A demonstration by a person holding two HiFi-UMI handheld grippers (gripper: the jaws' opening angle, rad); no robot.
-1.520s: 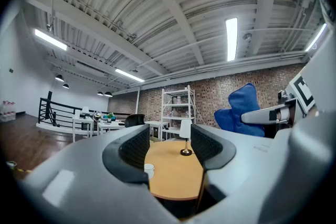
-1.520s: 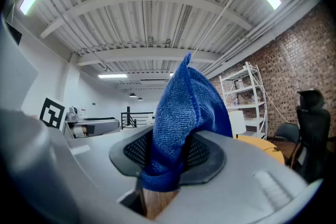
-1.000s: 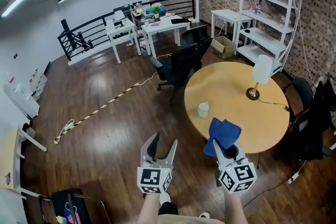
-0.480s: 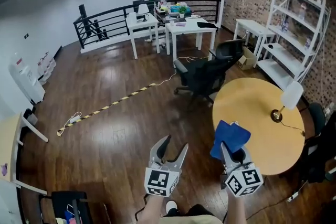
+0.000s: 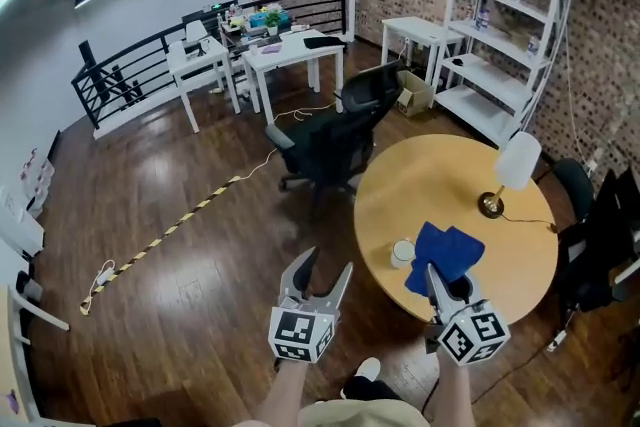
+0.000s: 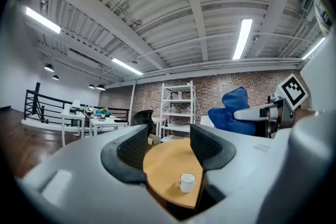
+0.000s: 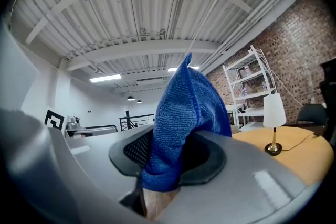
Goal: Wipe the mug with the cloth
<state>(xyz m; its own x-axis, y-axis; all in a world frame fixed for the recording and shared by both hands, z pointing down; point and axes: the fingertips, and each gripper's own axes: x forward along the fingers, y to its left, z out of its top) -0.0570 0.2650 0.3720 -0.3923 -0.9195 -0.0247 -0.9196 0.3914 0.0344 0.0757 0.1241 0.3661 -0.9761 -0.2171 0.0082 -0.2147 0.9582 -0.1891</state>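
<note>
A small white mug stands near the left edge of the round wooden table; in the left gripper view the mug shows low between the jaws, still some way ahead. My left gripper is open with nothing in it, over the floor just left of the table. The right gripper is shut on a blue cloth, which stands up from its jaws over the table's near edge. The cloth fills the middle of the right gripper view.
A table lamp with a white shade stands on the table's right side. A black office chair sits just beyond the table's left edge. White shelving lines the brick wall, white desks stand further back.
The view has swung back so the mug shows again, closer than before. Both grippers now sit nearer the table, the cloth over its near edge. The grip on the cloth is unchanged.
</note>
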